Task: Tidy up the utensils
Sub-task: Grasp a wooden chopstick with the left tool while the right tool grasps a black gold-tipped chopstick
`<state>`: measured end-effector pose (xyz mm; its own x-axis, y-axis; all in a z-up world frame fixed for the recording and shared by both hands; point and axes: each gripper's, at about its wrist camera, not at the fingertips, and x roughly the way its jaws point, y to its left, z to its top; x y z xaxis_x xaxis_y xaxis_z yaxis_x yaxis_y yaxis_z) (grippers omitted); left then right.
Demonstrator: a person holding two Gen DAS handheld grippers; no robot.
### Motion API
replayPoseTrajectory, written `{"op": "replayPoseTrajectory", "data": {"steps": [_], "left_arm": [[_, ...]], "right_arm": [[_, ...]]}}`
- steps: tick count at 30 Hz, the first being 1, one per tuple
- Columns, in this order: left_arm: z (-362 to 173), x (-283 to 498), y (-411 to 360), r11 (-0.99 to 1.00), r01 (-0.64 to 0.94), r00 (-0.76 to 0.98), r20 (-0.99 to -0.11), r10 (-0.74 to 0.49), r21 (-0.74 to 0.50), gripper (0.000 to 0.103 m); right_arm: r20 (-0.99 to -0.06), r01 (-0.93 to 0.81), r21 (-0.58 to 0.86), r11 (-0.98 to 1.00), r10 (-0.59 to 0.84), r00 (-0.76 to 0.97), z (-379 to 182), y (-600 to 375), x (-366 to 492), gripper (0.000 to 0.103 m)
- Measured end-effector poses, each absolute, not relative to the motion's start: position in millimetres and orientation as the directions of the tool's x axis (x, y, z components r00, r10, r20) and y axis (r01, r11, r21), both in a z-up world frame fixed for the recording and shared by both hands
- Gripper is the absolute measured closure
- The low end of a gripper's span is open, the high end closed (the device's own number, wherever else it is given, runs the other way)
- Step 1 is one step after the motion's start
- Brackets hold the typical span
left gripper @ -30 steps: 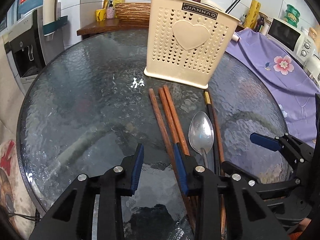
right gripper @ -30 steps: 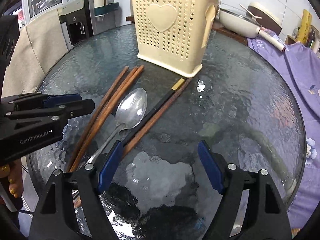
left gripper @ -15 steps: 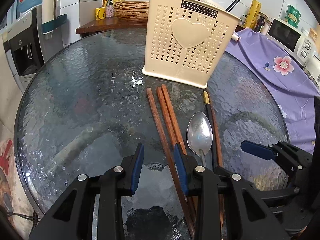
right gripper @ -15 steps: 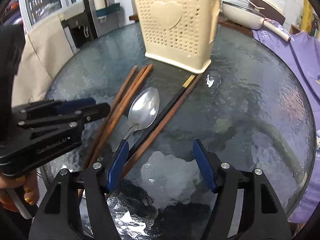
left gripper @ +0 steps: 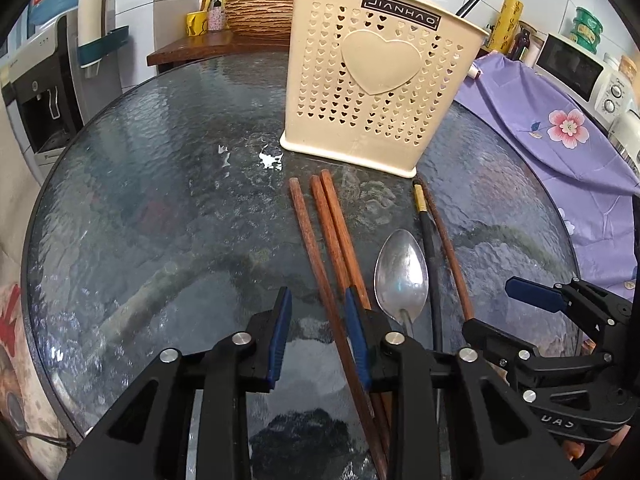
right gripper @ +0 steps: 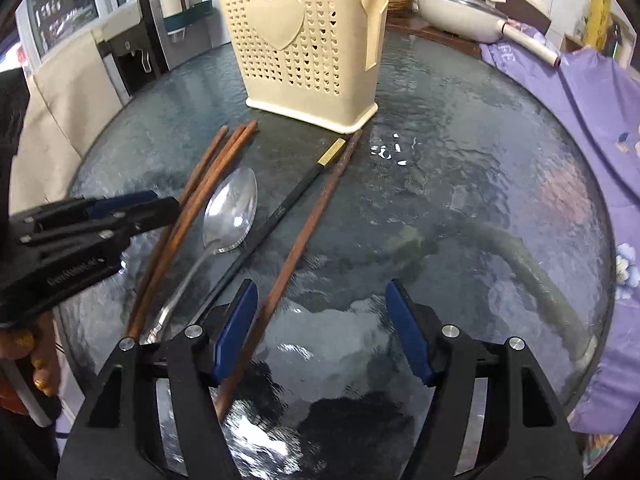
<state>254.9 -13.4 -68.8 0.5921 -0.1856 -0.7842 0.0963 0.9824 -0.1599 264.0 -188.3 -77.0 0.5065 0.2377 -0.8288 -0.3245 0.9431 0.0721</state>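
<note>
Blue-padded left gripper (left gripper: 318, 330) has just been narrowing, one brown chopstick (left gripper: 320, 276) apparently running between its jaws, unpinched. Right gripper (right gripper: 322, 326) stands spread, a separate chopstick (right gripper: 298, 254) just inside its left pad. Both sticks point lengthwise toward the cream holder (left gripper: 376, 80) beyond.

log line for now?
left gripper open, just closing, brown chopstick between | right gripper open, just closing, thin chopstick between | spoon on table

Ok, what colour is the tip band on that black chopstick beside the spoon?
Gold, on the black chopstick at the end nearest the holder; clearest in the right wrist view.
</note>
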Motion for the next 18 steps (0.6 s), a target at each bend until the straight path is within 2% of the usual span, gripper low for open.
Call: {"op": "replayPoseTrajectory", "data": {"steps": [6, 13, 18], "left_arm": [[-70.1, 270.4, -12.9, 0.981, 0.089, 0.579, -0.792, -0.192, -0.173, 0.081], [-70.7, 296.6, -10.9, 0.987, 0.077, 0.578, -0.8, -0.16, -0.142, 0.086], [-70.4, 309.9, -2.9, 0.99, 0.059, 0.572, -0.808, -0.141, -0.131, 0.09]], "right_arm": [[-0.822, -0.294, 0.095, 0.951, 0.242, 0.515, -76.1, -180.8, 279.0, 0.044], [-0.822, -0.287, 0.062, 0.956, 0.212, 0.528, -77.2, -173.9, 298.7, 0.046], [-0.826, -0.259, 0.05, 0.965, 0.186, 0.533, -77.2, -185.2, 317.2, 0.053]]}}
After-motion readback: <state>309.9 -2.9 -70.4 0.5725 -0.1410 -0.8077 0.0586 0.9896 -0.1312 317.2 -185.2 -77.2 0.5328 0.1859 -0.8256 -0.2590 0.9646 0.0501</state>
